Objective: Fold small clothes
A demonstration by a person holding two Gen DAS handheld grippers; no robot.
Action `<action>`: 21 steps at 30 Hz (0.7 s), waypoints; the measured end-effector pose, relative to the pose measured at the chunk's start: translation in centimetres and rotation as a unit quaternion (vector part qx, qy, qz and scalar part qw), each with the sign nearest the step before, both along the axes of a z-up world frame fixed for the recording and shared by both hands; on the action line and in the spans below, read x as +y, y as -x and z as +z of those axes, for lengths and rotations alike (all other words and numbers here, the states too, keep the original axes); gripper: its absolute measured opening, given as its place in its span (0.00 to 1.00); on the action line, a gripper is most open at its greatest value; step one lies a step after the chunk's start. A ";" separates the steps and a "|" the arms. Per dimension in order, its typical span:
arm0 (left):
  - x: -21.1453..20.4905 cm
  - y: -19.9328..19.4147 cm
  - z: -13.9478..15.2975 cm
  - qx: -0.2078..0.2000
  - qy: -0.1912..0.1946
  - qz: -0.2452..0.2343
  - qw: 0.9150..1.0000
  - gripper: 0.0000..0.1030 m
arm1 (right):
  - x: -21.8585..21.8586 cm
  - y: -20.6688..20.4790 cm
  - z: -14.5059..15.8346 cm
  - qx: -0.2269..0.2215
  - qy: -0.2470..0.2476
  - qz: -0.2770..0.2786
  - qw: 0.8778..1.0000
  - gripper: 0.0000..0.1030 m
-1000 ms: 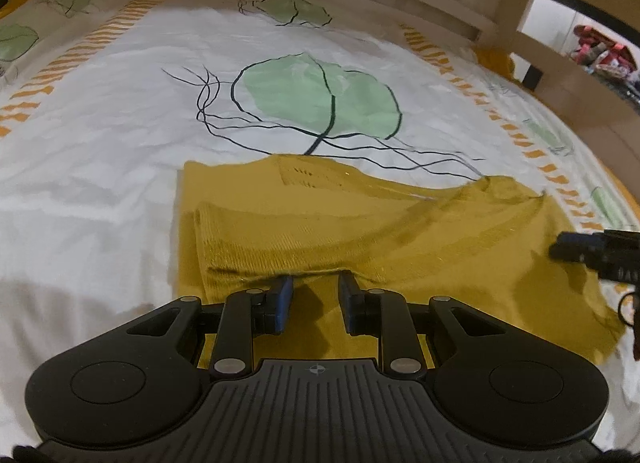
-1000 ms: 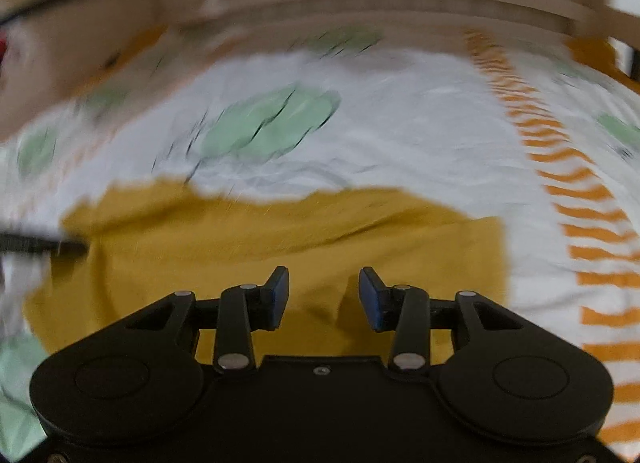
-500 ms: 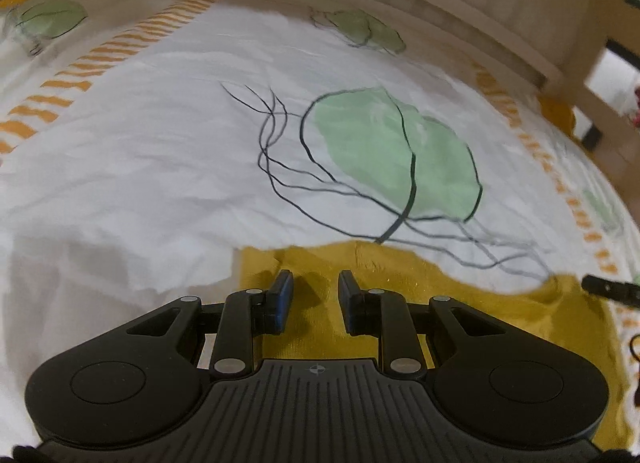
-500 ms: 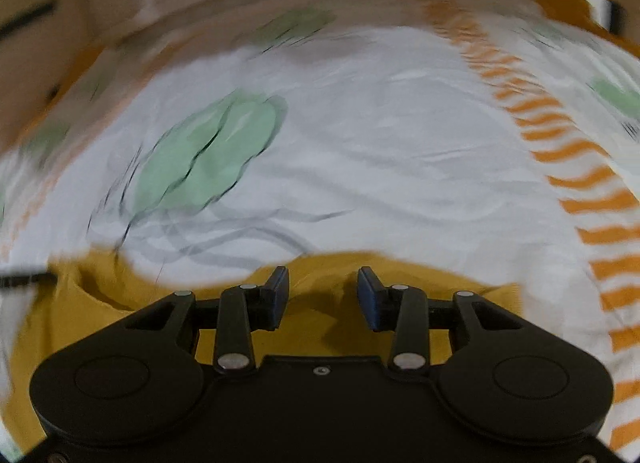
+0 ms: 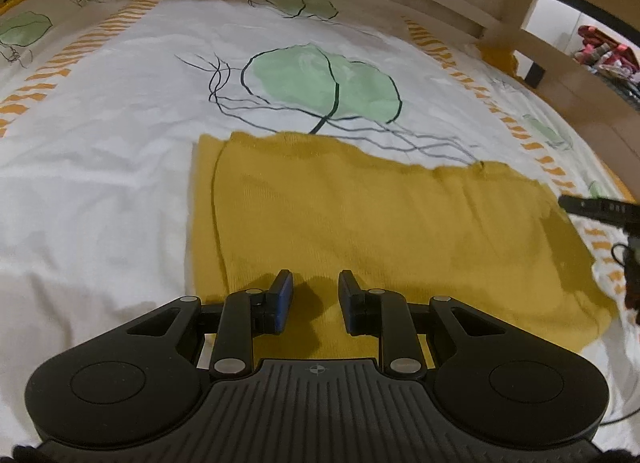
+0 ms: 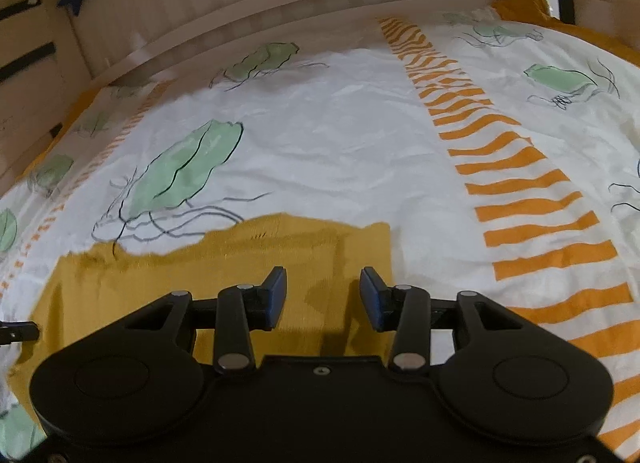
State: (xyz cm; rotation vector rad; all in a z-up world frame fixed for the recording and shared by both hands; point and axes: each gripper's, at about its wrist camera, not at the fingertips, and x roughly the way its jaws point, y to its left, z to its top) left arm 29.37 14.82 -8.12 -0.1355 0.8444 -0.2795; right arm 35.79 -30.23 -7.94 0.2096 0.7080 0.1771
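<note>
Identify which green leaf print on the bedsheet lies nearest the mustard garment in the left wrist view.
The large central leaf print: its dark stem runs down to the mustard garment's far edge. The other leaf prints lie farther off, near the headboard and the sheet's sides.

A bed (image 5: 100, 191) carries everything, spread with a white sheet (image 6: 340, 151) printed with green leaves, thin black lines and orange striped bands; a mustard-yellow knitted garment (image 5: 380, 231) lies flat directly on it, one side folded over; a pale wooden rail (image 6: 280, 11) borders the far edge.

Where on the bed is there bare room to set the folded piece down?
Bare sheet lies left of the yellow garment, and between its far edge and the headboard rail. The near middle is crowded: both grippers hover over the garment.
</note>
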 end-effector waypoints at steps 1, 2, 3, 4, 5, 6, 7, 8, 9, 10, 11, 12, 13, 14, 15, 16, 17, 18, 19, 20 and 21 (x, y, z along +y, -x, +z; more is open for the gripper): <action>0.0 0.0 -0.2 0.004 -0.001 0.001 1.000 0.24 | 0.1 -0.3 -0.1 -0.001 -0.002 0.001 1.000 0.50; 0.1 -0.1 -0.5 0.011 0.002 0.003 1.000 0.23 | 0.2 -0.6 -0.1 -0.001 -0.003 0.001 1.000 0.50; 0.3 -0.1 -0.8 0.016 0.007 0.007 1.000 0.23 | 0.2 -0.8 -0.3 -0.003 -0.005 -0.001 1.000 0.50; 0.4 -0.1 -1.0 0.019 0.012 0.010 1.000 0.23 | 0.3 -1.2 -0.3 -0.003 -0.006 -0.003 1.000 0.50; 0.6 -0.1 -1.2 0.021 0.018 0.012 1.000 0.24 | 0.4 -1.4 -0.4 -0.003 -0.007 -0.003 1.000 0.50; 0.7 0.1 -1.3 0.021 0.022 0.013 0.999 0.23 | 0.4 -1.8 -0.5 -0.001 -0.007 -0.003 1.000 0.50; 0.8 0.2 -1.3 0.022 0.025 0.015 0.999 0.23 | 0.5 -2.1 -0.7 0.002 -0.007 -0.003 1.000 0.50; 0.9 0.2 -1.4 0.022 0.026 0.015 0.999 0.23 | 0.7 -2.5 -1.0 0.008 -0.005 -0.001 1.000 0.50; 0.9 0.2 -1.4 0.022 0.026 0.014 0.999 0.23 | 0.7 -2.7 -1.2 0.011 -0.003 0.001 1.000 0.50; 0.9 0.2 -1.4 0.022 0.026 0.013 0.999 0.23 | 0.8 -2.8 -1.4 0.014 -0.002 0.004 1.000 0.50; 0.9 0.2 -1.4 0.022 0.025 0.012 0.999 0.23 | 1.0 -2.9 -1.5 0.016 0.000 0.008 1.000 0.39; 0.9 0.3 -1.4 0.022 0.025 0.012 0.999 0.23 | 1.2 -2.9 -1.5 0.015 0.006 0.011 1.000 0.22; 0.9 0.2 -1.4 0.023 0.025 0.011 0.999 0.24 | 1.5 -2.9 -1.4 0.013 0.016 0.012 1.000 0.10; 0.9 0.2 -1.4 0.025 0.024 0.010 0.999 0.24 | 1.9 -2.7 -1.1 0.005 0.029 0.016 0.999 0.09; 0.9 0.2 -1.3 0.025 0.023 0.008 0.999 0.24 | 2.2 -2.6 -0.8 -0.004 0.043 0.019 0.999 0.09; 0.9 0.1 -1.3 0.026 0.020 0.005 0.999 0.24 | 2.4 -2.4 -0.4 -0.016 0.065 0.013 0.998 0.08; 0.8 0.2 -1.3 0.026 0.017 0.002 1.000 0.24 | 2.5 -2.5 -0.1 -0.027 0.088 0.004 0.996 0.08; 0.8 0.2 -1.3 0.027 0.013 -0.001 1.000 0.24 | 2.2 -2.8 0.0 -0.031 0.099 -0.009 0.995 0.08; 0.7 0.3 -1.3 0.027 0.010 -0.003 1.000 0.24 | 1.6 -3.3 -0.2 -0.022 0.089 -0.020 0.996 0.08; 0.7 0.3 -1.4 0.027 0.008 -0.005 1.000 0.24 | 1.1 -3.8 -0.5 -0.012 0.078 -0.028 0.997 0.08; 0.7 0.4 -1.3 0.028 0.006 -0.006 1.000 0.24 | 1.2 -4.0 -0.7 -0.009 0.085 -0.029 0.996 0.08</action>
